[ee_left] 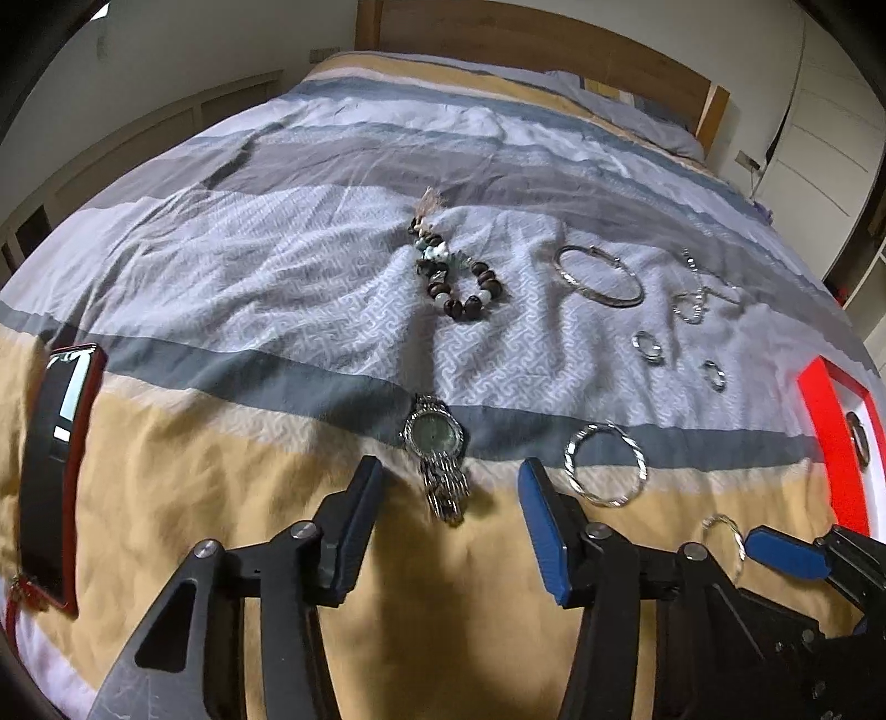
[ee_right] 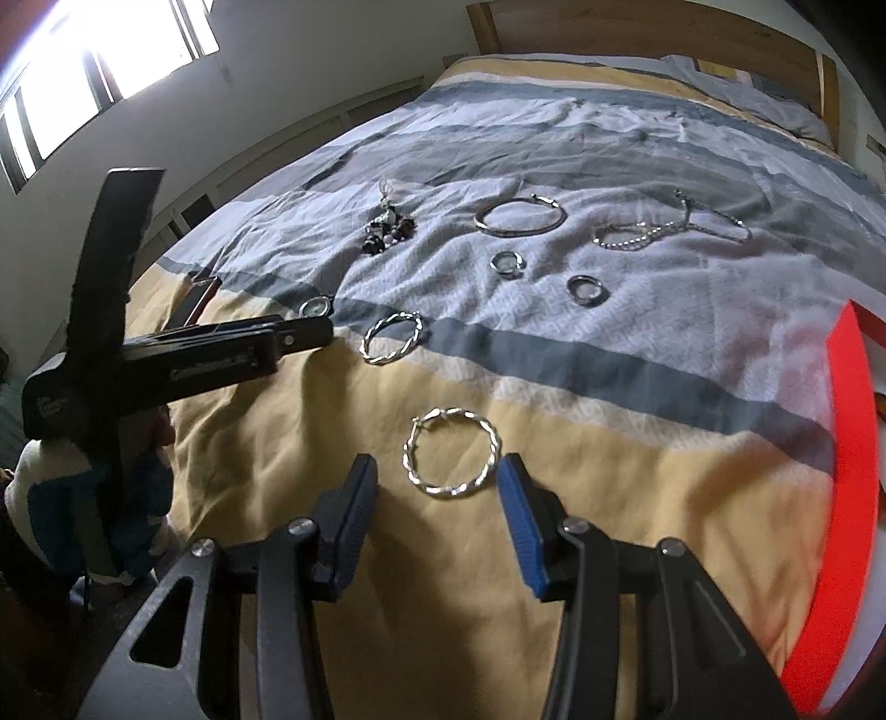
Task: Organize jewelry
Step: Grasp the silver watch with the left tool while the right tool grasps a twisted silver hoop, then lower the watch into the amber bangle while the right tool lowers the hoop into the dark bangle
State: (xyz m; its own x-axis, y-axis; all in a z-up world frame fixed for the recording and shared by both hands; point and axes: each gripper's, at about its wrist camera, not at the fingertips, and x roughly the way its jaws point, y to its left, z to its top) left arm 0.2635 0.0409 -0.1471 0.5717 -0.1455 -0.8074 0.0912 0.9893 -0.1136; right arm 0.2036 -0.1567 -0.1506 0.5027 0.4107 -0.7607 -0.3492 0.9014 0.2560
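A silver watch (ee_left: pixel 434 437) lies on the striped bedspread between the fingers of my left gripper (ee_left: pixel 449 476), which is open, its pads clear of the watch. A twisted silver hoop (ee_right: pixel 443 490) lies between the fingertips of my right gripper (ee_right: pixel 437 468), also open and not touching it. A second twisted hoop (ee_left: pixel 570 459) rests just right of the left gripper. Farther up the bed are a beaded bracelet (ee_left: pixel 462 282), a plain bangle (ee_left: pixel 609 301), a chain bracelet (ee_right: pixel 637 235) and two small rings (ee_right: pixel 506 262) (ee_right: pixel 587 289).
A red-rimmed box (ee_left: pixel 830 443) sits at the right edge of the bed, with a ring inside. A phone in a red case (ee_left: pixel 55 443) lies at the far left. The wooden headboard (ee_left: pixel 526 39) stands at the back, and a window is in the wall to the left.
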